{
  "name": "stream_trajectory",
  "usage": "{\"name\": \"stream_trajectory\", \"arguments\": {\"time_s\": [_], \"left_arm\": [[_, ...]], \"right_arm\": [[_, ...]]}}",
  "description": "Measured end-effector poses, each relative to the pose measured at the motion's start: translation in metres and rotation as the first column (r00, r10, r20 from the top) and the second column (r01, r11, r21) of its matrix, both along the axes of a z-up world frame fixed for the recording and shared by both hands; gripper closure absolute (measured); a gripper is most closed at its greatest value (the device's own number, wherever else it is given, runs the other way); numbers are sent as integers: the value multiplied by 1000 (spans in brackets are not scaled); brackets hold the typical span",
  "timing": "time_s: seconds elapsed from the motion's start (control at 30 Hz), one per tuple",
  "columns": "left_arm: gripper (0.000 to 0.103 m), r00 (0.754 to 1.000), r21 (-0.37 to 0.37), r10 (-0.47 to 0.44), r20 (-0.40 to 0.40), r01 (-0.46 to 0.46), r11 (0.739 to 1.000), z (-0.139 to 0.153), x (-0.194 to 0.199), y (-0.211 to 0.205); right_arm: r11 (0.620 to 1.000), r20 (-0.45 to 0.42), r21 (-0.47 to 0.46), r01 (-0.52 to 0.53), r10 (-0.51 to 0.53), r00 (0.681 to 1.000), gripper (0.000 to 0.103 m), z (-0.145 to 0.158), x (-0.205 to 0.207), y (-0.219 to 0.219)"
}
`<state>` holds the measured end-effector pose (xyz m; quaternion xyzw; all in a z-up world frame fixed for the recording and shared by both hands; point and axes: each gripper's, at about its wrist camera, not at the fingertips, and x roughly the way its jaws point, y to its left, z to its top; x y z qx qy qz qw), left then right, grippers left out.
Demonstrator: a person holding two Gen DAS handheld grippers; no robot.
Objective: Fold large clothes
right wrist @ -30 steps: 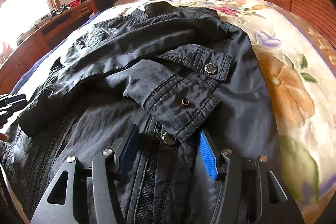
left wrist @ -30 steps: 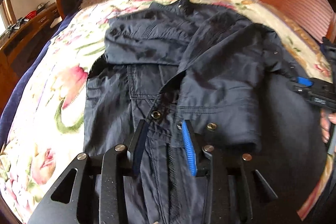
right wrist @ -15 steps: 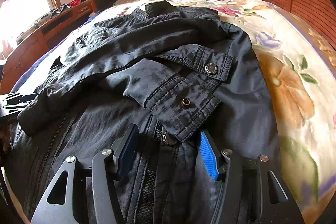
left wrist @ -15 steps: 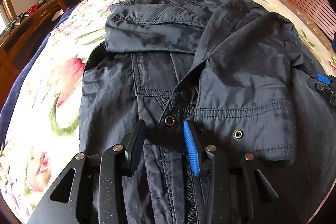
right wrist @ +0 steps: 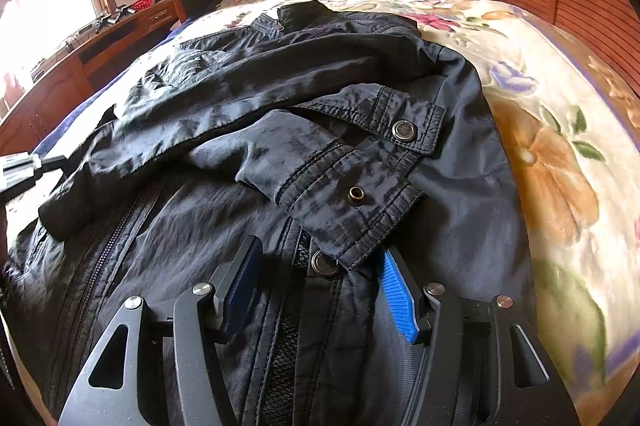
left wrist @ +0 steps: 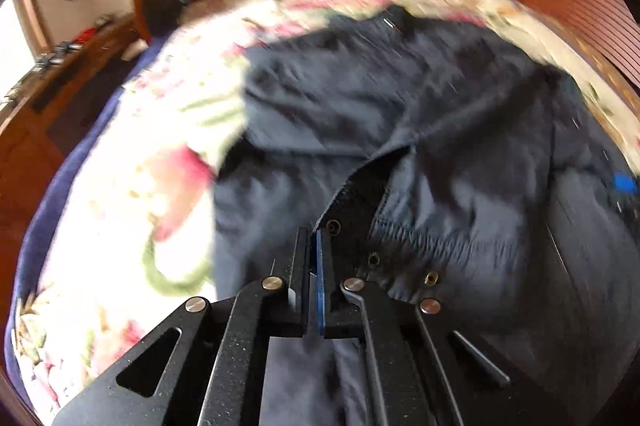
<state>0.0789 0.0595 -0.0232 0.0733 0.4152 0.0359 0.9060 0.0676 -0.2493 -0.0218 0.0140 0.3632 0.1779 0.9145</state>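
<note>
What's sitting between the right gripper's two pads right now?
In the right wrist view, the right gripper is open, straddling the jacket: its zipper placket, a snap button and the cuff corner.

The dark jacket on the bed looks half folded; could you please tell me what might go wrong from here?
The left claw is shut at the jacket front edge; whether it caught fabric is unclear, so a lift might come up empty. The loose cuff lies between the open right claw fingers, so closing may grab the cuff instead of the hem. Folded sleeves could slide apart.
</note>
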Motion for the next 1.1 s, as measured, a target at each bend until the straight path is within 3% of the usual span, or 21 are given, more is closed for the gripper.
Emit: {"name": "stream_trajectory", "arguments": {"time_s": [0.1,0.23,0.47,0.67,0.8,1.1], "left_arm": [[100,1000,11,25,17,-25,1000,8,11,7],[98,1000,-52,24,0,-24,998,10,13,13],[75,999,-155,-43,-22,39,987,2,-8,10],[73,997,-185,-57,-57,46,982,-20,-25,8],[73,995,-164,-59,-80,45,985,-39,-33,4],[73,996,-178,-77,-36,69,982,-35,-56,-3]], "right_arm": [[1000,0,0,-1,1,1000,43,0,0,0],[1000,0,-2,-1,1,1000,42,0,0,0],[1000,-1,-17,-6,6,1000,41,-1,0,0],[1000,-1,-25,-7,7,1000,41,0,0,2],[1000,-1,-27,-8,8,1000,40,0,0,2],[999,-2,-37,-12,12,1000,39,0,1,4]]}}
